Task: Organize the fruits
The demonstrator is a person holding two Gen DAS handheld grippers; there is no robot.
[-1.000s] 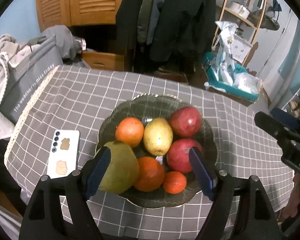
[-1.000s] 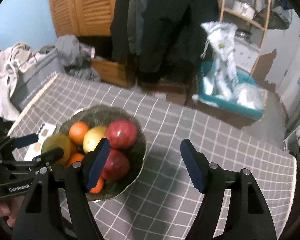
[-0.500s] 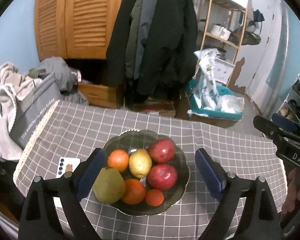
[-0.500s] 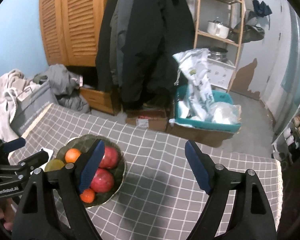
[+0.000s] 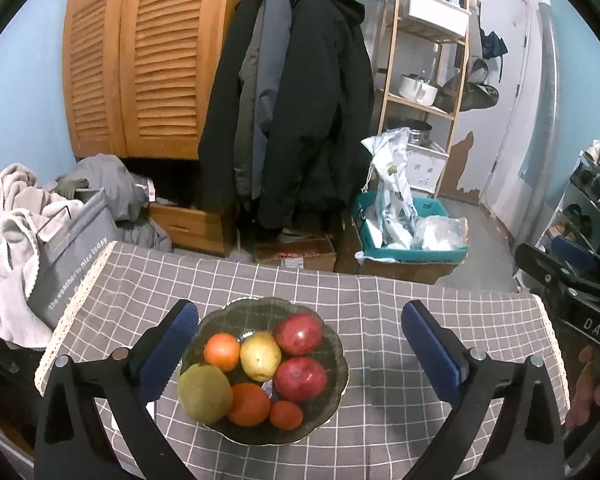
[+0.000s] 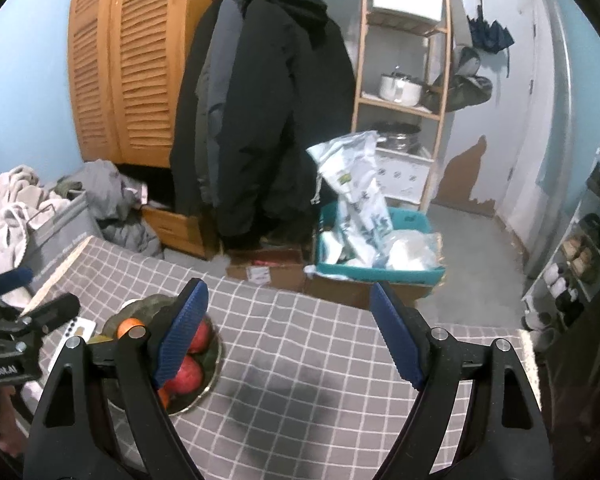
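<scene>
A: What sits on the counter, starting with the biggest?

B: One checked grey cloth covers it. On that, one dark glass bowl, nearer the counter's left edge than the right, and towards the near edge.

A: And the fruit, counted?

B: Seven pieces, all inside the bowl. One green pear at the near left, the largest. Two red apples on the right side, one behind the other. One yellow pear in the middle. Two oranges, one at the far left and one at the near middle. One small tangerine at the near rim (touching the bigger orange beside it).

A: The grippers?

B: The left gripper hangs above the bowl, its blue fingers spread wide, holding nothing. The right gripper is over bare cloth right of the bowl, fingers likewise spread and empty; its left finger hides part of the fruit in its own view.

A: Anything else nearby?

B: One white phone by the counter's left edge, mostly hidden by the left gripper's frame. Beyond the far edge: dark coats hanging, a teal crate of bags on the floor, a wooden shelf rack.
</scene>
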